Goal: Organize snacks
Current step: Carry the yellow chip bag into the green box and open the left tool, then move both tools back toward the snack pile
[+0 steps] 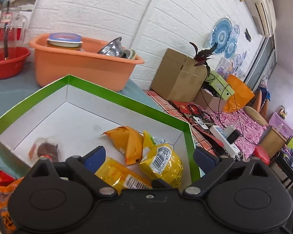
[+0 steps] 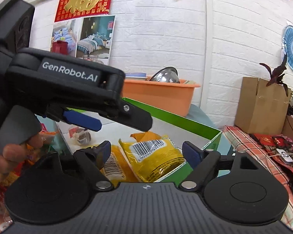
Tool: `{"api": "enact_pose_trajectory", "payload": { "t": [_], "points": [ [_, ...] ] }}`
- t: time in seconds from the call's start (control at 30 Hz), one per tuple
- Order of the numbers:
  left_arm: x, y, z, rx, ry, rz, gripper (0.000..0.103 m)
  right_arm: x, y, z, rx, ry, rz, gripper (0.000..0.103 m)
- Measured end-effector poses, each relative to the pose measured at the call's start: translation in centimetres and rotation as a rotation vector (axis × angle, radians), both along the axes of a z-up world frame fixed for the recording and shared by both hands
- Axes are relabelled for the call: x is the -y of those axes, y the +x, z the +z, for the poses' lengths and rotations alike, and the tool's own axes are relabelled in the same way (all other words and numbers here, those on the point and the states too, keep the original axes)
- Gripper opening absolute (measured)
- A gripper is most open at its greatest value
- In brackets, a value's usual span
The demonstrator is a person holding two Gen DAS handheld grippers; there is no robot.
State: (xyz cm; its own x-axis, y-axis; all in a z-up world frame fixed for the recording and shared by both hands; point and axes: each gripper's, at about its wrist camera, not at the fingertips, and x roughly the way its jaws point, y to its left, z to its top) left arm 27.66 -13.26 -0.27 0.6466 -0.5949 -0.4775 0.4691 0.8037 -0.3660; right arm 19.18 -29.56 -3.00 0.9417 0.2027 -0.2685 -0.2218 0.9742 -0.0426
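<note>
- While both grippers hang over it, the green box (image 1: 115,95) sits on the tabletop before an orange tub (image 1: 84,68).
- Left gripper (image 1: 150,156): jaws wide apart, empty.
- Right gripper (image 2: 146,152): likewise spread (nothing between).
- Yellow snack packs (image 1: 162,163) lie inside the box, near corner.

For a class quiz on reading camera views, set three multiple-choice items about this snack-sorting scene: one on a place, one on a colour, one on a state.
1. Where do the yellow snack packs lie?
A. in the green-rimmed box
B. in the orange tub
C. on the cardboard box

2. What colour are the claw pads?
A. red
B. blue
C. white

3. How is the right claw?
A. shut on a pack
B. open, holding nothing
C. out of view

Key: 1 A, they rest on the box's white floor; 2 B, blue pads show in both views; 3 B, its fingers stand wide apart above the packs.
</note>
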Motion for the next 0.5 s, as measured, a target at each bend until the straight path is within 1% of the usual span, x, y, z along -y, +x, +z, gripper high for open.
{"api": "enact_pose_trajectory", "payload": {
  "t": [0.13, 0.27, 0.37, 0.5],
  "points": [
    [-1.1, -1.9, 1.6, 0.016, -0.019, 0.007, 0.103, -0.2, -1.4, 1.2, 0.018, 0.020, 0.008, 0.103],
    [-2.5, -4.9, 3.5, 0.000, -0.019, 0.052, 0.103, -0.7, -3.8, 2.8, 0.038, 0.024, 0.027, 0.103],
    [-4.3, -7.8, 4.7, 0.007, -0.039, 0.081, 0.103, -1.3, -5.9, 3.9, 0.042, 0.007, 0.040, 0.103],
    [-6.8, -12.5, 5.7, 0.055, -0.043, 0.135, 0.103, -2.1, -8.9, 4.5, 0.035, -0.005, 0.070, 0.103]
  ]
}}
